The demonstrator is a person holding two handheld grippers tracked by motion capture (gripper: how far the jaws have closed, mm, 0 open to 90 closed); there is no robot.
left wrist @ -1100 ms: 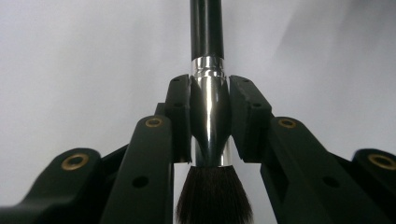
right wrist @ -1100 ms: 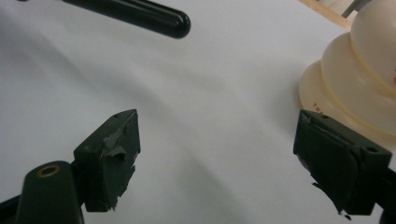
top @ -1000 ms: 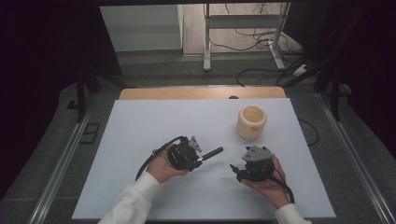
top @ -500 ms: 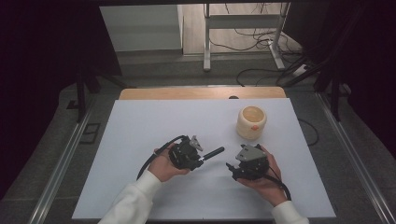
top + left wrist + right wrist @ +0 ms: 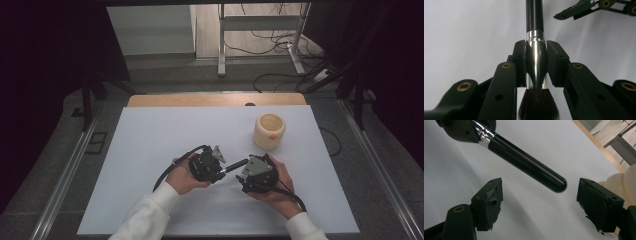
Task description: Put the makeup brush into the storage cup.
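My left tongs [image 5: 536,65] pinch the brush [image 5: 535,62] by its chrome ferrule, bristles toward my hand, black handle pointing at my right tongs [image 5: 539,202]. The brush is held just above the white counter [image 5: 150,140]; from the high view I cannot tell how far above. My right tongs stand spread and have just been narrowing; the rounded handle end lies between their pads, touching neither. A cream jar [image 5: 269,131] stands near, beyond my right hand [image 5: 280,185].
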